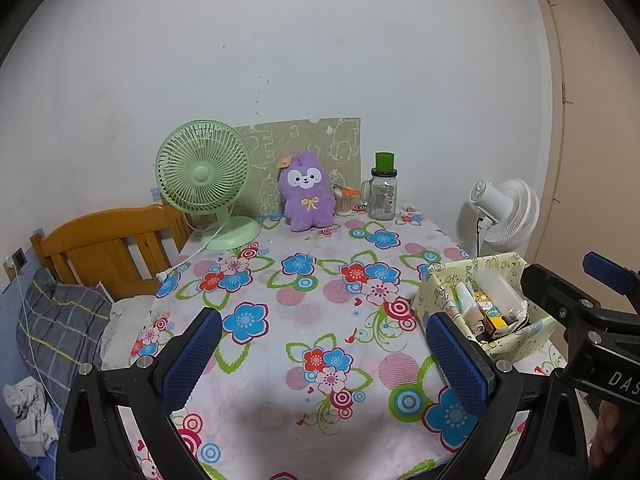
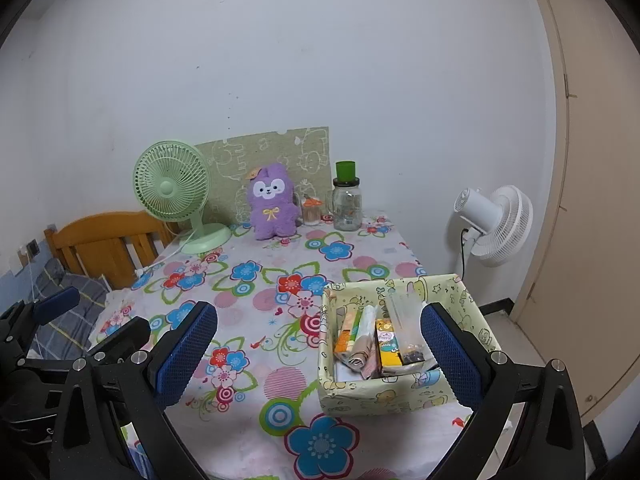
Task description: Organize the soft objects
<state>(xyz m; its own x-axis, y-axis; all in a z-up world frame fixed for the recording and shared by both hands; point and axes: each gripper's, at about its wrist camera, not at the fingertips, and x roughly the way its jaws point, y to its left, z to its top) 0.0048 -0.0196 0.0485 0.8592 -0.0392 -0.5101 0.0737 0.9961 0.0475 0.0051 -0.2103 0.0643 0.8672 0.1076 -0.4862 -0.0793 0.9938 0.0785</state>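
Observation:
A purple plush bunny [image 1: 307, 192] sits upright at the far end of the flowered table [image 1: 312, 304], against a green patterned board; it also shows in the right wrist view [image 2: 273, 204]. My left gripper [image 1: 324, 356] is open and empty above the table's near part, far from the plush. My right gripper [image 2: 320, 356] is open and empty, with its right finger over the near right of a yellow patterned box [image 2: 464, 300]. The box [image 1: 444, 280] holds several small packets.
A green desk fan [image 1: 204, 180] stands left of the plush, its cord trailing off the table's left edge. A glass jar with a green lid [image 1: 383, 192] and a small cup stand right of it. A wooden headboard [image 1: 104, 248] and pillow lie left; a white fan [image 2: 496, 224] stands right.

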